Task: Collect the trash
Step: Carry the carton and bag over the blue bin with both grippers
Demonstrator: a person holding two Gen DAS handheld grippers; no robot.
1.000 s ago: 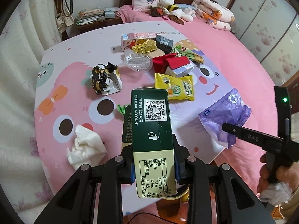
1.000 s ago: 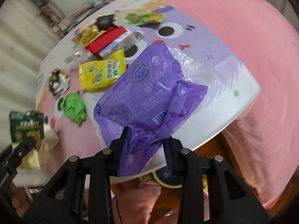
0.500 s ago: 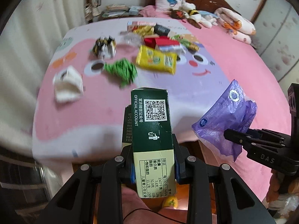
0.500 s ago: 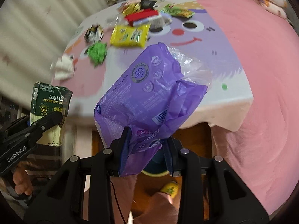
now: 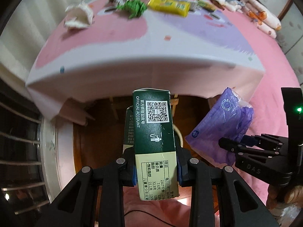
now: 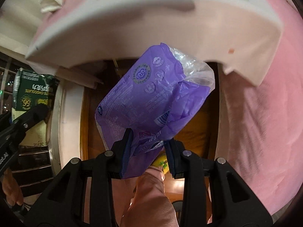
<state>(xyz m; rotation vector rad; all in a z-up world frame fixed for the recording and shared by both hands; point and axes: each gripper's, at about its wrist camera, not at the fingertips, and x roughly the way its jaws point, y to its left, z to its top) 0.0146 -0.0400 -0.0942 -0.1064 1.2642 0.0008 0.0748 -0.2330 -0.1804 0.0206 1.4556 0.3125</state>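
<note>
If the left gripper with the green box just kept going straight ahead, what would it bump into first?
Probably nothing soon. The left gripper, shut on the green box, points into the dark open space under the table, below the hanging cloth edge. Some wooden framework shows further in, but depth is hard to judge.

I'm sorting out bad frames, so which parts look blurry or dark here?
Left wrist view: the trash on the pink tablecloth is motion-smeared, while the green cardboard box stays sharp. Right wrist view: the tablecloth edge is blurred, under the table is dim, the purple plastic wrapper is crisp.
</note>
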